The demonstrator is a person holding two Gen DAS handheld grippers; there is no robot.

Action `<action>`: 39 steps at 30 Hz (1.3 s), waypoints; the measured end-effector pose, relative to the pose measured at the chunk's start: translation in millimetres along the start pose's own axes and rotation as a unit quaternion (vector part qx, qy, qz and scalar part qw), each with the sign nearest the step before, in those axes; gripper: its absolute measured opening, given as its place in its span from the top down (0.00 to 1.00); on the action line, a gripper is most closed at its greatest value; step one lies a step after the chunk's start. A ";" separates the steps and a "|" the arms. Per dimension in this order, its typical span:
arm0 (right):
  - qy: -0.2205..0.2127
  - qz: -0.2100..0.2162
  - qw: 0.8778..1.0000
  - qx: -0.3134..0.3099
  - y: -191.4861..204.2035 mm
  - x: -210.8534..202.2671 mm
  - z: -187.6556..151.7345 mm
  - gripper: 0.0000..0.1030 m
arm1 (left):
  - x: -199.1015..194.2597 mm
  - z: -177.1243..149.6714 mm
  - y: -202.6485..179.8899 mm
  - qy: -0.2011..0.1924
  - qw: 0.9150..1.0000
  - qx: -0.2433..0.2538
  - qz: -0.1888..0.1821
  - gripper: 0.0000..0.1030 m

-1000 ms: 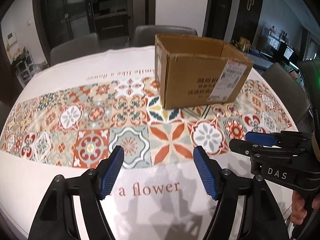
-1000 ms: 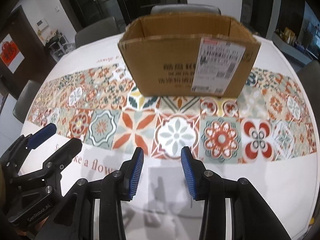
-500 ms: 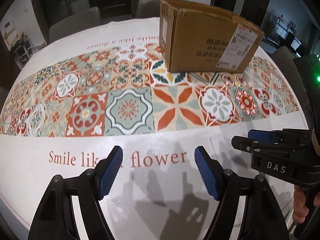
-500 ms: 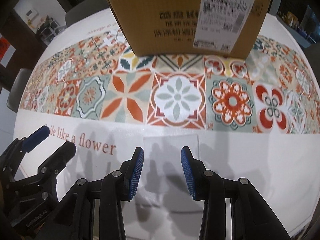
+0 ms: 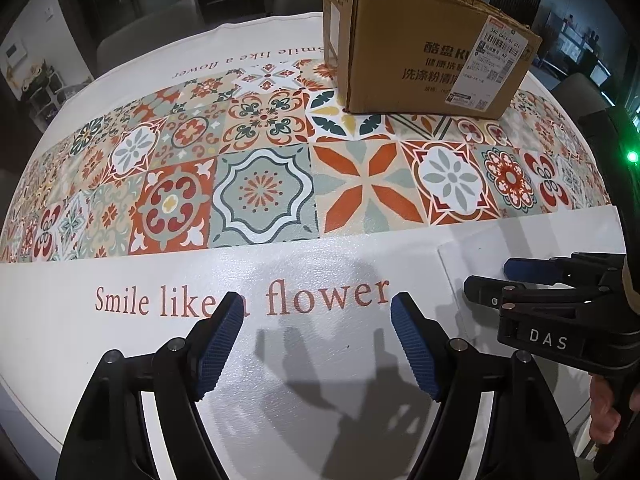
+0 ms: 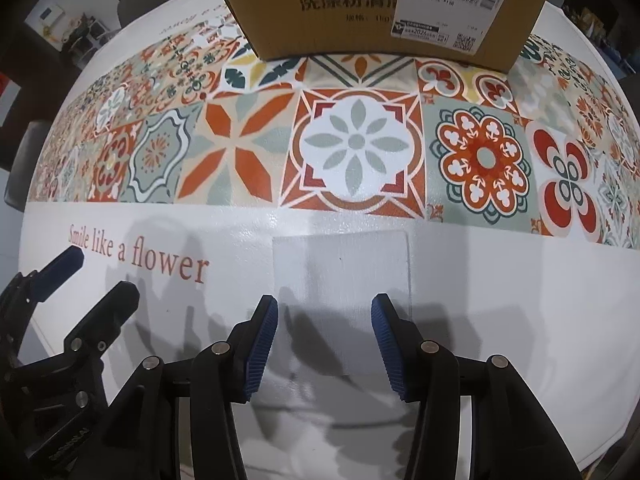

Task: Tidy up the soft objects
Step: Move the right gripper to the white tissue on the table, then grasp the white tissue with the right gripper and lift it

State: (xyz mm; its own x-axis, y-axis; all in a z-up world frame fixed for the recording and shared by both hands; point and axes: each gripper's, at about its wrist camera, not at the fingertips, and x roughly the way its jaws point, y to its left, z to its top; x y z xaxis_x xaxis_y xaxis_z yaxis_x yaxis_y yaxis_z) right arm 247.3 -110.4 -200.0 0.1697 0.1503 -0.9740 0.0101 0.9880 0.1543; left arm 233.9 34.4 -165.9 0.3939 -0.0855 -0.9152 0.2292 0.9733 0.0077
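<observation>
1. The left gripper hovers over the white border of the worktop, jaws spread wide, holding nothing.
2. The right gripper hangs just above a flat white square sheet, jaws moderately apart and empty; neither pad touches the sheet.
3. The sheet lies flat on the worktop's white border, between the printed tile band and the near edge. Its material cannot be confirmed, but it is judged to be the soft object in hand. No other loose item is visible.
4. An open cardboard box stands on the tile band, well apart from the sheet; it is the likely container.
5. Risk: the sheet is thin and flush with the surface, so closing pads may slide over it and grip nothing.
6. Risk: white on white hides the edges, making a misjudged pinch point likely.
7. Risk: the two grippers are near each other; a sideways correction could cause them to collide.
</observation>
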 end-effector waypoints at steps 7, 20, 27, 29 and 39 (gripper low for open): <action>0.002 -0.003 1.000 -0.003 1.9 5.2 -0.6 0.51 | 3.1 -0.6 3.0 0.005 1.000 -0.003 0.006 0.25; -0.012 -0.049 0.997 -0.053 20.2 12.0 -6.2 0.52 | 7.2 -1.0 3.2 0.012 1.000 -0.007 0.011 0.25; -0.022 -0.053 0.997 -0.057 21.0 9.9 -8.3 0.69 | 6.4 -2.6 0.1 0.012 1.000 -0.003 0.010 0.25; -0.024 -0.052 0.997 -0.054 20.0 9.6 -9.2 0.76 | 5.5 -2.9 -1.6 0.011 1.000 -0.002 0.010 0.25; -0.027 -0.011 0.999 -0.021 3.8 1.7 -13.2 0.87 | 0.8 -0.3 -8.9 0.003 1.000 0.004 0.006 0.25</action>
State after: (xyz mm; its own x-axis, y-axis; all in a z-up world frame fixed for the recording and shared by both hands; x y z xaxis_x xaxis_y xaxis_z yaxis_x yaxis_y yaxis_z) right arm 234.6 -105.9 -203.2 0.2220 0.1279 -0.9666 -0.0274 0.9918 0.1250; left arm 231.8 25.8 -166.8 0.3909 -0.0733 -0.9175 0.2324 0.9724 0.0213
